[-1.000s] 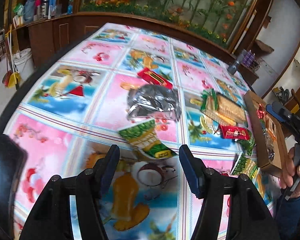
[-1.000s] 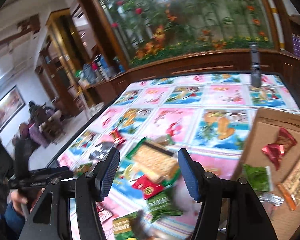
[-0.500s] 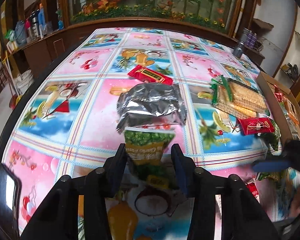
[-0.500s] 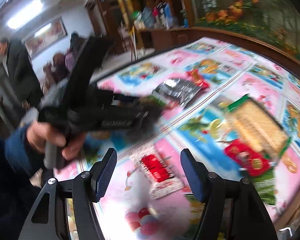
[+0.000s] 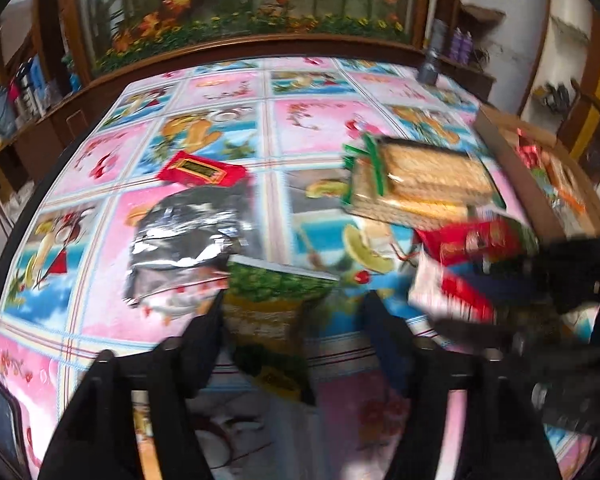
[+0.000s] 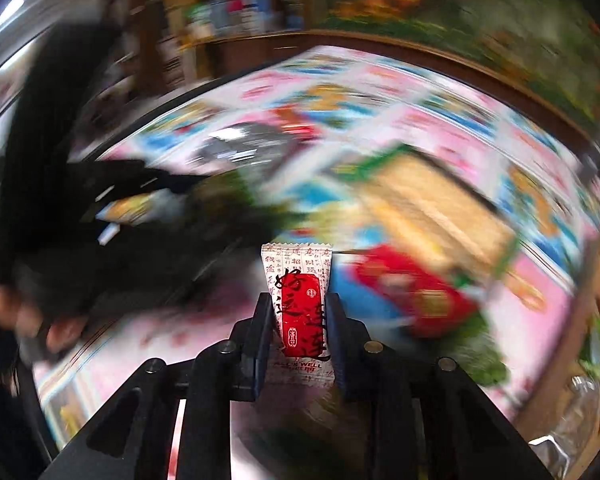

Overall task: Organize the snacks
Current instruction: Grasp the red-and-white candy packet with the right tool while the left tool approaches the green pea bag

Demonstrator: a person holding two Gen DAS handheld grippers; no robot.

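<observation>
right wrist view: the right gripper (image 6: 297, 330) jaws are closing on a white and red snack packet (image 6: 298, 304). the left gripper (image 5: 296, 328) jaws are opening around a green packet (image 5: 272, 312) on the tabletop (image 5: 308, 128).

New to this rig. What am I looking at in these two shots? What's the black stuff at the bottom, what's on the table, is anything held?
No robot arm here: a person holds a two-finger gripper in each hand, each with a fisheye camera looking forward along the fingers. The black prongs at the bottom of each shot are those fingers.

Left-hand view: the left gripper is over a patterned tablecloth, its jaws opening, with a green snack bag lying between them, not pinched. Beyond it lie a silver foil bag, a red packet, a cracker pack and, at the right edge, a cardboard box that already has snacks in it.

Right-hand view, badly blurred: the right gripper is closing on a small white-and-red packet, which sits between its fingers. The dark shape on the left is the other gripper and the hand holding it.
</observation>
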